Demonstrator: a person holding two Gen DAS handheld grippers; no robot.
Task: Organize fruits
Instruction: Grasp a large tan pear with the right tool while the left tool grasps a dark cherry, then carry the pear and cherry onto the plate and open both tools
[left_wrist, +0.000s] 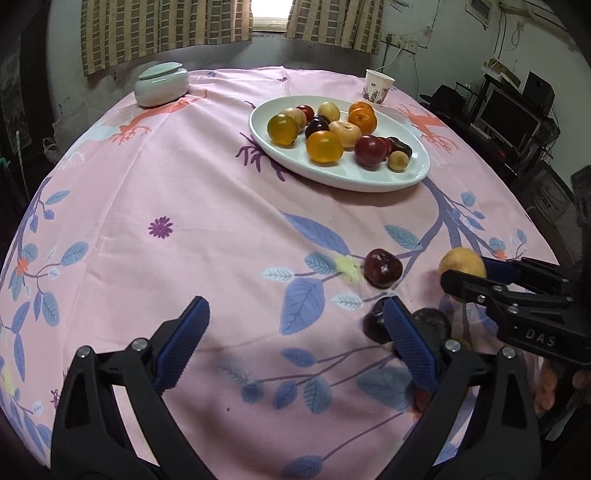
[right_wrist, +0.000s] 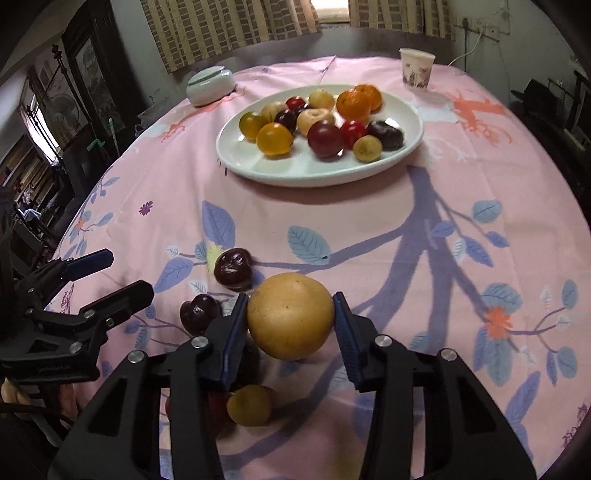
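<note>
A white oval plate (left_wrist: 369, 177) (right_wrist: 295, 173) holds several fruits: oranges, yellow, red and dark ones. My right gripper (right_wrist: 291, 317) is shut on a large yellow-brown fruit (right_wrist: 290, 315), which also shows in the left wrist view (left_wrist: 461, 260), just above the pink cloth. My left gripper (left_wrist: 295, 321) is open and empty over the cloth; it shows at the left of the right wrist view (right_wrist: 110, 273). Dark plums (left_wrist: 382, 267) (right_wrist: 233, 267) (right_wrist: 199, 314) lie loose near both grippers. A small yellow fruit (right_wrist: 249, 404) lies under the right gripper.
A pale lidded jar (left_wrist: 161, 84) (right_wrist: 209, 85) stands at the back left of the table. A paper cup (left_wrist: 377, 88) (right_wrist: 416, 69) stands at the back right. Dark furniture and monitors stand beyond the table's right edge.
</note>
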